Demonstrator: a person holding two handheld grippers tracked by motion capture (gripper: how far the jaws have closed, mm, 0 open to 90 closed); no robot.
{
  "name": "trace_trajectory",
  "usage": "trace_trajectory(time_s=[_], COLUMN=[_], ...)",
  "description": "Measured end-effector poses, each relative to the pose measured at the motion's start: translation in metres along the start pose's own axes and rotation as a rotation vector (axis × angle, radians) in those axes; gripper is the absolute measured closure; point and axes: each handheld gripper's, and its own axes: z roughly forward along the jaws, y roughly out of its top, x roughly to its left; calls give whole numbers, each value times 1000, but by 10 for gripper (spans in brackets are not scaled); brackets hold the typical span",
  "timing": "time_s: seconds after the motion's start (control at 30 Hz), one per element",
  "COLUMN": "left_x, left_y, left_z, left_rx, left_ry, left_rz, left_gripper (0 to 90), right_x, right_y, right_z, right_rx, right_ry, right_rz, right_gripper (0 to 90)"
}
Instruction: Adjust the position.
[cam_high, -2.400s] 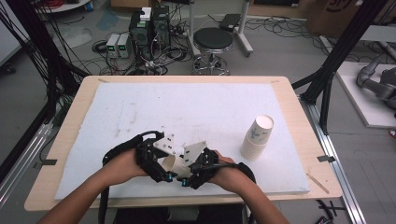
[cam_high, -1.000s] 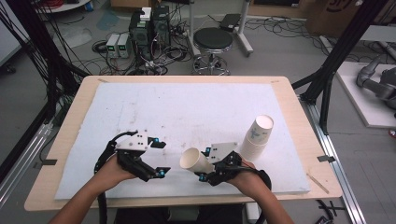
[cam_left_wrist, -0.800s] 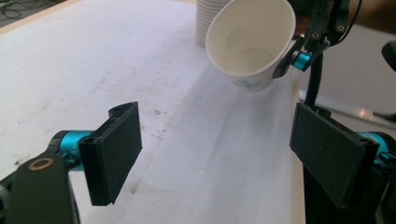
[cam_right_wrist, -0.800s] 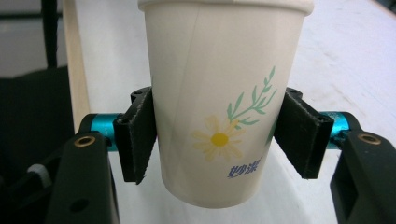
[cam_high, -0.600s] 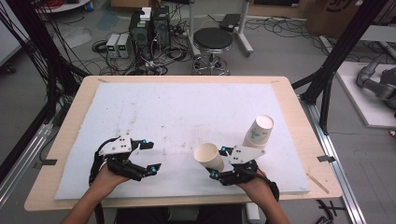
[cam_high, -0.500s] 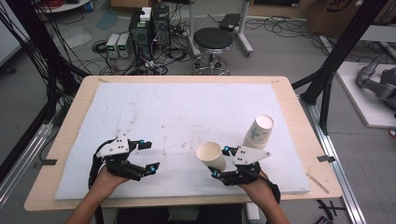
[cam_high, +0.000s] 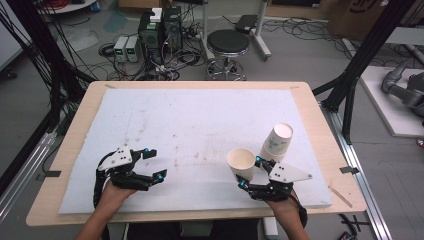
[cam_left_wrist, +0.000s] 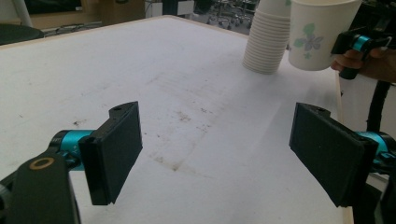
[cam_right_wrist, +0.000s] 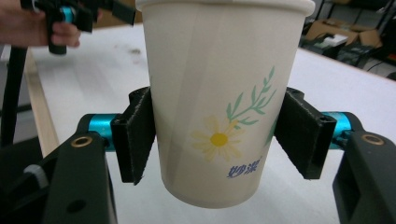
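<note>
Gripping a paper cup (cam_right_wrist: 219, 102), the right gripper's (cam_high: 248, 172) fingers have just been easing apart; the left gripper (cam_left_wrist: 215, 154) hangs released.

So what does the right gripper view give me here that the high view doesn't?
Right gripper view: the daisy and leaf print on the paper cup, with the right claw pads against its sides; its jaws have just been opening. High view: the cup's open mouth, the stack of cups beside it, and the floor equipment beyond the table. Both: the held cup and the left claw.
</note>
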Motion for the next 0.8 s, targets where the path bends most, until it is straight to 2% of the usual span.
trace_trajectory(time_s=[0.13, 0.27, 0.53, 0.8], left_x=[0, 4, 8, 11], left_y=[-1, -1, -1, -2], left_z=[-3, -6, -17, -23], left_rx=[-12, -33, -54, -67], left_ry=[14, 24, 55, 72], left_rz=[5, -6, -19, -30], left_gripper=[171, 171, 171, 170], right_x=[0, 1, -1, -1], right_y=[-2, -3, -2, 1], right_z=[-9, -13, -9, -2], right_rx=[-44, -55, -57, -72], right_ry=[-27, -46, -57, -47], right_rz=[28, 40, 50, 58], right_gripper=[335, 334, 332, 333])
